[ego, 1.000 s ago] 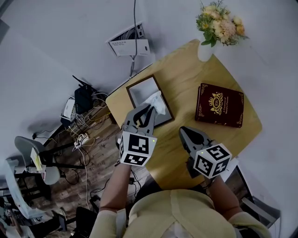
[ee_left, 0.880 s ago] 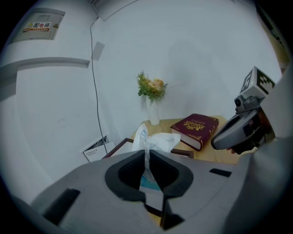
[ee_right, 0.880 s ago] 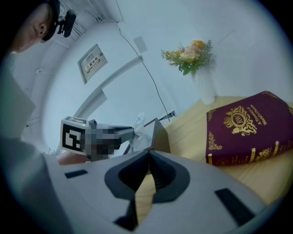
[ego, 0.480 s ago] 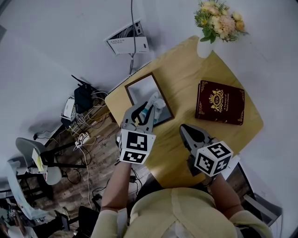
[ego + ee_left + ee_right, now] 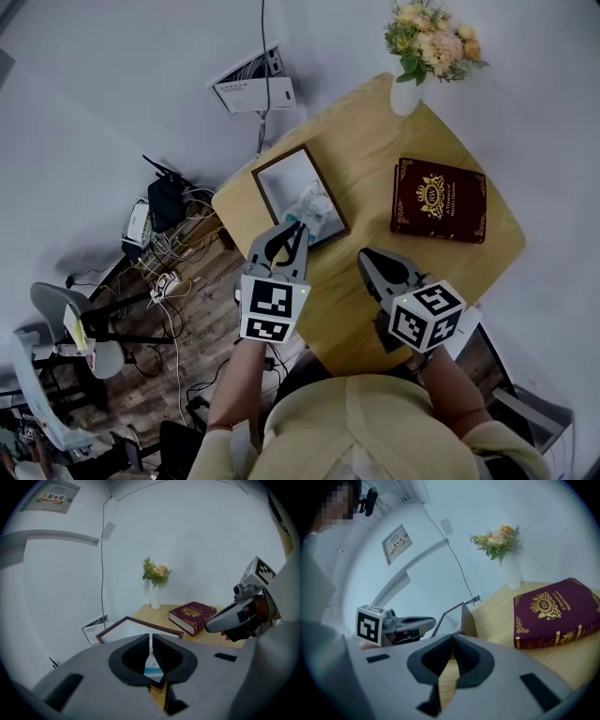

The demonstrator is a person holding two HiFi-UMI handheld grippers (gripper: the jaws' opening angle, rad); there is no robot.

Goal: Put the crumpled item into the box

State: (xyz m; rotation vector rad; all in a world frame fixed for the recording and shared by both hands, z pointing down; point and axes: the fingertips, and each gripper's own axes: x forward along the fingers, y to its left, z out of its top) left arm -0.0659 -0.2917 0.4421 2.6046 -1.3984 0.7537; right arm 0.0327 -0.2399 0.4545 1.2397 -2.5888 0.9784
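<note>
The crumpled item (image 5: 312, 207), white with a teal patch, lies inside the dark-framed box (image 5: 277, 178) at the near-left corner of the wooden table (image 5: 370, 141). My left gripper (image 5: 296, 228) hovers just short of the box's near rim, shut and holding nothing. In the left gripper view a sliver of the crumpled item (image 5: 152, 667) shows below the closed tips of the left gripper (image 5: 150, 638), with the box (image 5: 119, 625) beyond. My right gripper (image 5: 366, 256) is shut over bare wood to the right. The right gripper view shows its closed tips (image 5: 452, 638) and the box (image 5: 461, 620) ahead.
A maroon book (image 5: 439, 200) lies on the table's right side. A white vase of flowers (image 5: 422, 42) stands at the far edge. Left of the table the floor holds cables and a router (image 5: 167, 202) and a chair (image 5: 70, 323).
My left gripper let go of the crumpled item, which now rests in the box. It then drew back toward me and its jaws closed. The right gripper barely moved.
</note>
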